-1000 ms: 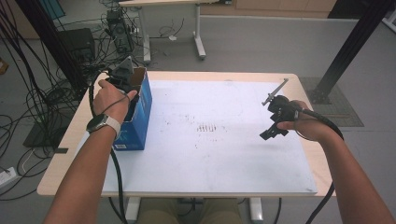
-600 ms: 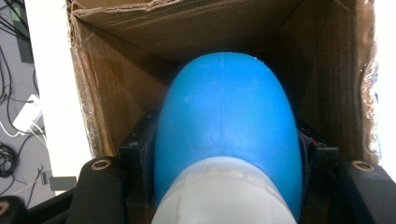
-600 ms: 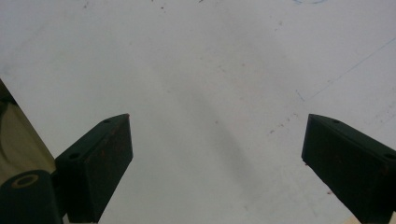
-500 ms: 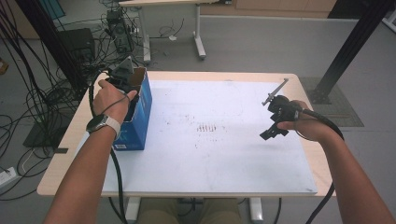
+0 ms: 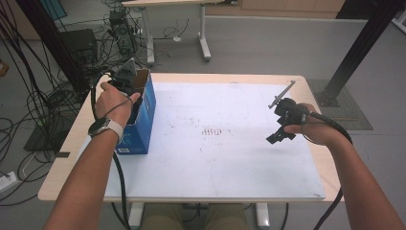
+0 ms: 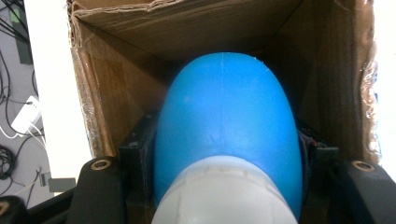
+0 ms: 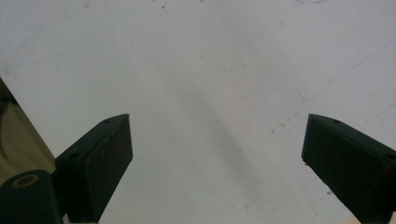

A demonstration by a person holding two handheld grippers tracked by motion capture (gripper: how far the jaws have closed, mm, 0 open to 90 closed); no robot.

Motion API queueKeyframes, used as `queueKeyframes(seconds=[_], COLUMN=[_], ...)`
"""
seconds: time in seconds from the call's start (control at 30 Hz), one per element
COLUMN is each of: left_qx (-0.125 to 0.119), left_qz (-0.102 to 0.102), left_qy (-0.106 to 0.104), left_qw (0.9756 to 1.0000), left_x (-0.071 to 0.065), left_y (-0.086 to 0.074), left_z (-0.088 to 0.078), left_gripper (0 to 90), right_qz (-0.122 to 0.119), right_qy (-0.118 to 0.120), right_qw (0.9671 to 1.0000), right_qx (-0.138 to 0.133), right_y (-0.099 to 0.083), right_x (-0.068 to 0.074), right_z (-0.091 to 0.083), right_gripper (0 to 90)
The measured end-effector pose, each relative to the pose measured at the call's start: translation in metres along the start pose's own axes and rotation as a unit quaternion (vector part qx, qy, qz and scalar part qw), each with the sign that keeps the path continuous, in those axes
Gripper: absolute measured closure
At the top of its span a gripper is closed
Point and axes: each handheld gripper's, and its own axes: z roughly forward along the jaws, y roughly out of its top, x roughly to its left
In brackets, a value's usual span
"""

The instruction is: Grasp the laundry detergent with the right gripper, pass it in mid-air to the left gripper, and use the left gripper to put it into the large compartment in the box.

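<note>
Left gripper [image 5: 125, 81]: the person's left hand [image 5: 114, 101] is holding it over the open top of the blue cardboard box [image 5: 143, 120], pointing down into it.
Left fingers: clenched on a blue rounded object with a white end [image 6: 226, 135]; in the left gripper view the black fingers [image 6: 135, 172] are pressing against it on both sides.
Blue object: sitting inside the box, between the brown cardboard walls [image 6: 116, 84], with its rounded blue end pointing deeper into the box and its white end nearest the camera.
Box: standing upright at the left edge of the bench [image 5: 215, 79], on the white sheet [image 5: 230, 158] that is covering most of the bench top; its top flaps are open.
Right gripper [image 5: 282, 125]: the person's right hand [image 5: 313, 129] is holding it above the right part of the white sheet, well apart from the box.
Right fingers: released and standing wide apart, gripping nothing; in the right gripper view one finger [image 7: 105, 163] is showing at each side with bare white sheet [image 7: 210, 93] between them.
Sheet markings: a small patch of dark marks [image 5: 214, 131] is showing near the middle of the sheet, between the two hands.
Surroundings: black cables [image 5: 52, 96] are lying on the grey floor to the left of the bench.
</note>
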Motion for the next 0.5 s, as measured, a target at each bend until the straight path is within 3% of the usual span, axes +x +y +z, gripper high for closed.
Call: queueKeyframes(seconds=[0.5], left_qx=[-0.002], left_qz=[0.002], left_qy=[-0.002], left_qw=[1.0], left_x=[-0.0006], left_y=[0.0009], left_z=[0.0002], left_gripper=[37.4], right_qz=[0.004], right_qy=[-0.001], right_qw=[1.0], right_qx=[0.003], right_y=[-0.0036], right_x=[-0.0021], right_z=[0.0003], right_gripper=[8.6])
